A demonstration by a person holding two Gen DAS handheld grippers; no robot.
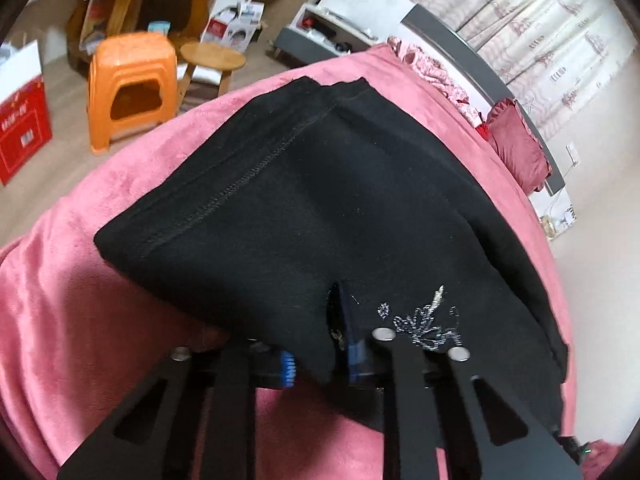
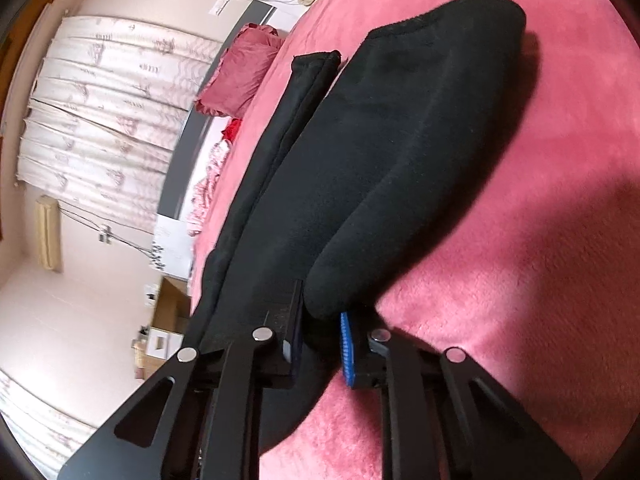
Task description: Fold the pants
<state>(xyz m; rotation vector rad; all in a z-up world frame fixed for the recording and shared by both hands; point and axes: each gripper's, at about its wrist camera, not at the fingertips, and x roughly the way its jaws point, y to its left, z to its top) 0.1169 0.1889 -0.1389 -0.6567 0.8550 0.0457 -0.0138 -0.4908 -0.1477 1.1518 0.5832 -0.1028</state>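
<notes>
Pinching pants (image 1: 320,184) edge — claws (image 1: 320,360) closed

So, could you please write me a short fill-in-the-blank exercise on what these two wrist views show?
1. The pants are ____ in colour.
2. They lie on a plush ____ blanket.
3. The left tool and the right tool are each shut on a fold of the ____.
4. On the floor beside the bed stands an ____ plastic stool.

Missing words: black; pink; pants; orange
</notes>
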